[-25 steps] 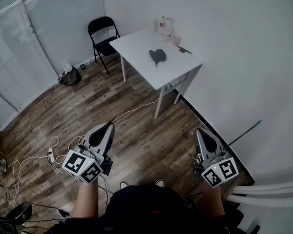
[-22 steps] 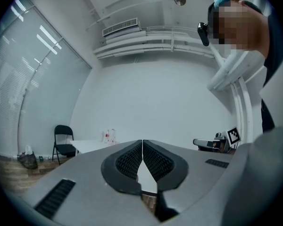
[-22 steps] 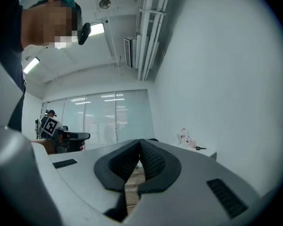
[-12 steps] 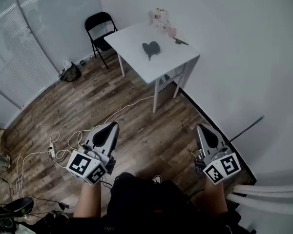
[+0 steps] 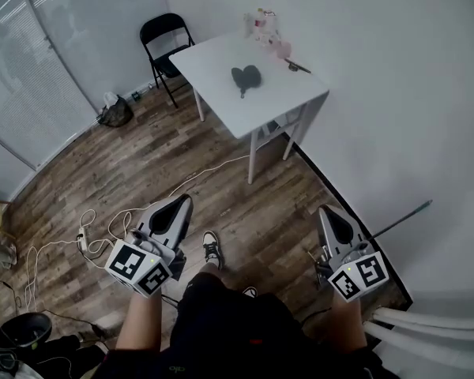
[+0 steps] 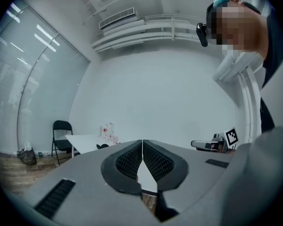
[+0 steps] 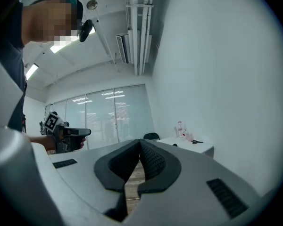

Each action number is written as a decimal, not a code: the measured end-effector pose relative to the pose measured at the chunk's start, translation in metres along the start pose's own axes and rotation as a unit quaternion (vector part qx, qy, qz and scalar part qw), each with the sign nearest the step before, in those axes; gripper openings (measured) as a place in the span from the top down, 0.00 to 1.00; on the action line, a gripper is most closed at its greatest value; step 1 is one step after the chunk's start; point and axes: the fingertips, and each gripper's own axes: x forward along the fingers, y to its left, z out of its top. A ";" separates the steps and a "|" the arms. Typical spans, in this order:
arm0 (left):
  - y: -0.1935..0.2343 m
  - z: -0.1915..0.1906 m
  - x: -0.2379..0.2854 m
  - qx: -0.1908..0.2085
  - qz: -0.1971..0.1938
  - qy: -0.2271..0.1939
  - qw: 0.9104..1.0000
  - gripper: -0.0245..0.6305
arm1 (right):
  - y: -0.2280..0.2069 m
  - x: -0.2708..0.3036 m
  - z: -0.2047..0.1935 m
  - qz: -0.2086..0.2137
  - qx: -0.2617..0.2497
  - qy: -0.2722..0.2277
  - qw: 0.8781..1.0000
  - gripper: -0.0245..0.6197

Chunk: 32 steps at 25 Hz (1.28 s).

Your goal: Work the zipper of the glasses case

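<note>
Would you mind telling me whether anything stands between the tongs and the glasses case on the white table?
Nothing visible does. Only wooden floor, crossed by a white cable, lies between the left tongs, the right tongs and the table. The glasses case lies in the open on its top; the folding chair stands aside.

From the head we are looking forward and steeply down across the floor. The desk and chair are lying far off at the top, and the left gripper and right gripper are sitting close at the bottom. On the left gripper we are facing almost level toward the wall, with the desk showing small at left. On the right gripper it is showing small at right. All three views are sharing desk and chair, and each gripper view is catching the other gripper.
</note>
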 end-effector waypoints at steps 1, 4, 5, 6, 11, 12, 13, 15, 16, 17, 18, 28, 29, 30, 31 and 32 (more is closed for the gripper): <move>0.004 0.002 0.008 -0.001 -0.004 -0.003 1.000 0.93 | -0.006 0.005 0.000 -0.003 -0.001 0.001 1.000 0.93; 0.020 0.009 0.033 -0.001 -0.016 -0.009 1.000 0.93 | -0.024 0.025 0.000 -0.017 -0.003 0.007 1.000 0.93; 0.028 0.011 0.042 -0.001 -0.018 -0.011 1.000 0.93 | -0.029 0.034 0.000 -0.020 -0.003 0.008 1.000 0.93; 0.037 0.013 0.052 -0.002 -0.020 -0.011 1.000 0.93 | -0.034 0.044 0.002 -0.023 -0.003 0.008 1.000 0.93; 0.090 0.022 0.097 -0.012 -0.030 -0.006 0.999 0.93 | -0.053 0.109 0.006 -0.030 -0.006 0.020 0.999 0.93; 0.103 0.022 0.106 -0.015 -0.032 -0.005 0.999 0.93 | -0.056 0.125 0.006 -0.031 -0.009 0.023 0.999 0.93; 0.117 0.024 0.115 -0.018 -0.033 -0.003 0.999 0.93 | -0.058 0.141 0.007 -0.032 -0.013 0.026 0.999 0.93; 0.145 0.031 0.128 -0.027 -0.037 -0.003 0.999 0.93 | -0.057 0.172 0.014 -0.035 -0.021 0.030 0.999 0.93; 0.160 0.035 0.134 -0.030 -0.041 -0.003 0.999 0.93 | -0.056 0.188 0.018 -0.037 -0.026 0.032 0.998 0.93; 0.174 0.038 0.140 -0.030 -0.045 -0.003 0.999 0.93 | -0.055 0.204 0.021 -0.040 -0.030 0.033 0.998 0.93; 0.189 0.040 0.145 -0.029 -0.050 -0.002 0.998 0.93 | -0.054 0.221 0.023 -0.044 -0.033 0.034 0.998 0.93; 0.299 0.045 0.185 -0.053 -0.067 0.004 0.996 0.93 | -0.035 0.337 0.011 -0.048 -0.096 0.077 0.991 0.93; 0.303 0.044 0.188 -0.055 -0.069 0.006 0.996 0.93 | -0.036 0.342 0.010 -0.050 -0.095 0.079 0.991 0.93; 0.305 0.043 0.191 -0.056 -0.072 0.008 0.996 0.93 | -0.038 0.346 0.010 -0.052 -0.093 0.080 0.991 0.93; 0.308 0.042 0.196 -0.056 -0.074 0.012 0.996 0.93 | -0.041 0.350 0.010 -0.054 -0.090 0.080 0.991 0.93; 0.310 0.041 0.202 -0.056 -0.076 0.014 0.995 0.93 | -0.046 0.354 0.010 -0.055 -0.087 0.079 0.991 0.93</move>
